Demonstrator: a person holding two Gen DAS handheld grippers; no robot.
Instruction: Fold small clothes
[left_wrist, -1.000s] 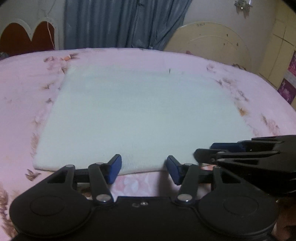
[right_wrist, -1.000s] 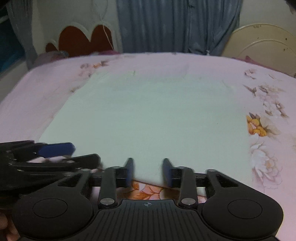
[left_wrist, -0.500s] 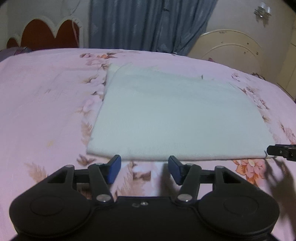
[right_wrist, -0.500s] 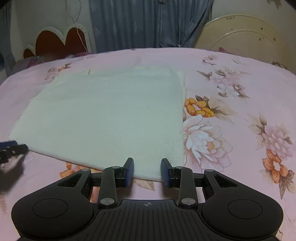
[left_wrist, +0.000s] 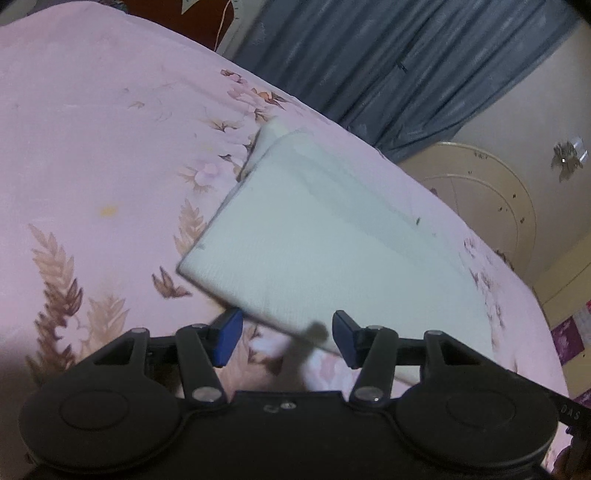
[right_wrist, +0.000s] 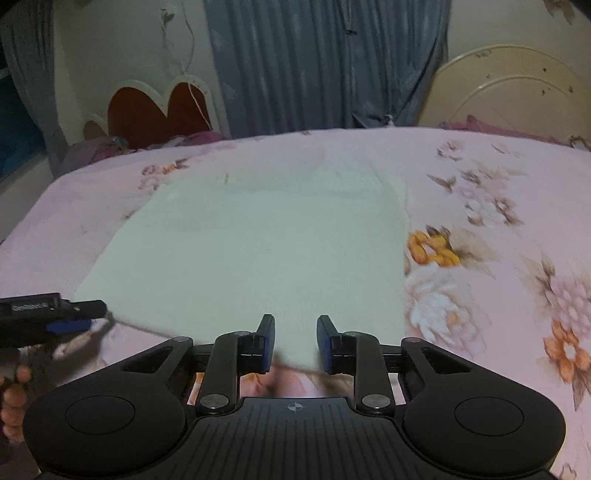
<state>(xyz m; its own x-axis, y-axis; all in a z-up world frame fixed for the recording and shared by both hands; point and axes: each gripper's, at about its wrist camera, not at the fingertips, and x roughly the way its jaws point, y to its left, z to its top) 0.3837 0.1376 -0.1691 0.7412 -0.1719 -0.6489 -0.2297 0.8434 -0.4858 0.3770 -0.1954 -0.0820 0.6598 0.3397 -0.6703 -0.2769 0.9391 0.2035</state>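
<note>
A white folded cloth (left_wrist: 332, 243) (right_wrist: 258, 251) lies flat on the pink floral bedsheet (left_wrist: 92, 129) (right_wrist: 498, 221). My left gripper (left_wrist: 287, 339) sits at the cloth's near edge close to its left corner. Its blue pads (left_wrist: 229, 341) stand apart and are closing slightly, with the edge between them untouched. From the right wrist view the left gripper (right_wrist: 96, 314) shows side-on at that corner. My right gripper (right_wrist: 297, 343) straddles the same edge nearer the right corner. Its jaws are closing, the cloth's edge lies between the pads (right_wrist: 267, 343), and a gap remains.
A blue curtain (right_wrist: 325, 66) hangs behind the bed, with a red heart-shaped headboard (right_wrist: 159, 110) to its left and a cream rounded board (right_wrist: 509, 92) to its right. Purple fabric (right_wrist: 491, 125) lies at the bed's far edge. A hand (right_wrist: 14, 406) shows at lower left.
The grippers, side by side a second ago, have spread along the cloth's near edge. The left one moved towards the left corner and rolled. The right jaws have narrowed.
</note>
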